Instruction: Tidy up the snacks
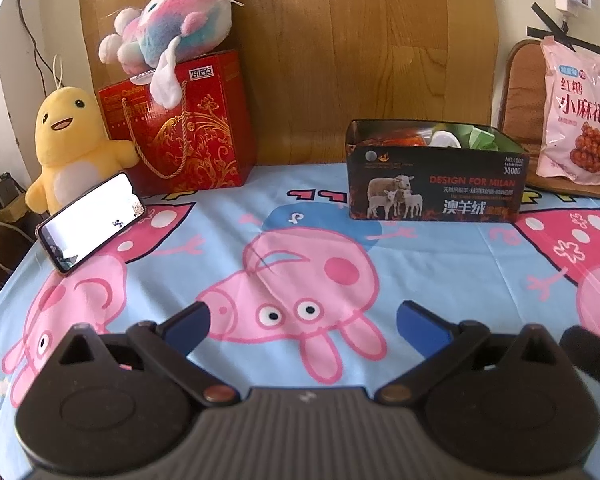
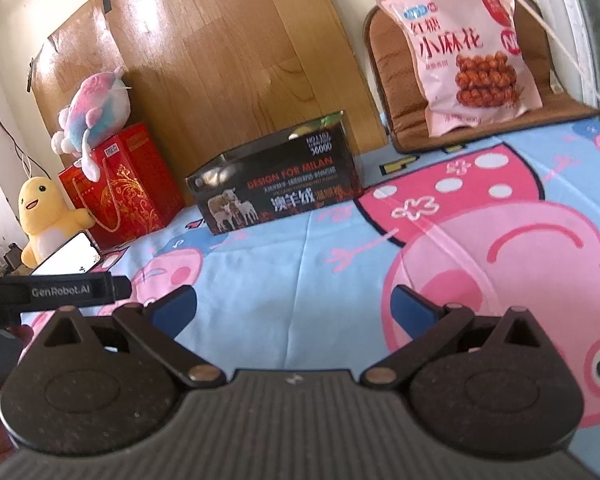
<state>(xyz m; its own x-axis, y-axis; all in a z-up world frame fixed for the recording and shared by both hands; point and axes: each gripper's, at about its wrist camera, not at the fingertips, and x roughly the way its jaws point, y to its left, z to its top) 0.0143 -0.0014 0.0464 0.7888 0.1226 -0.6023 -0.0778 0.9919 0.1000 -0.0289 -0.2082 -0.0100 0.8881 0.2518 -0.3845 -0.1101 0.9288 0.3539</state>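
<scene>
A black open-topped box [image 1: 436, 188] with sheep printed on its side stands at the back of the table and holds several snack packets, red, white and green. It also shows in the right wrist view [image 2: 280, 184]. A pink snack bag [image 1: 578, 112] leans upright at the far right on a brown cushion, also in the right wrist view [image 2: 468, 52]. My left gripper [image 1: 303, 322] is open and empty above the cartoon-pig tablecloth [image 1: 300, 248], well short of the box. My right gripper [image 2: 294, 306] is open and empty too.
A red gift bag [image 1: 184, 128] with a pink-blue plush [image 1: 172, 28] on top stands at the back left. A yellow plush [image 1: 68, 144] and a propped phone [image 1: 92, 224] sit beside it. A wooden board [image 1: 360, 40] backs the table. The brown cushion [image 2: 412, 92] lies at the back right.
</scene>
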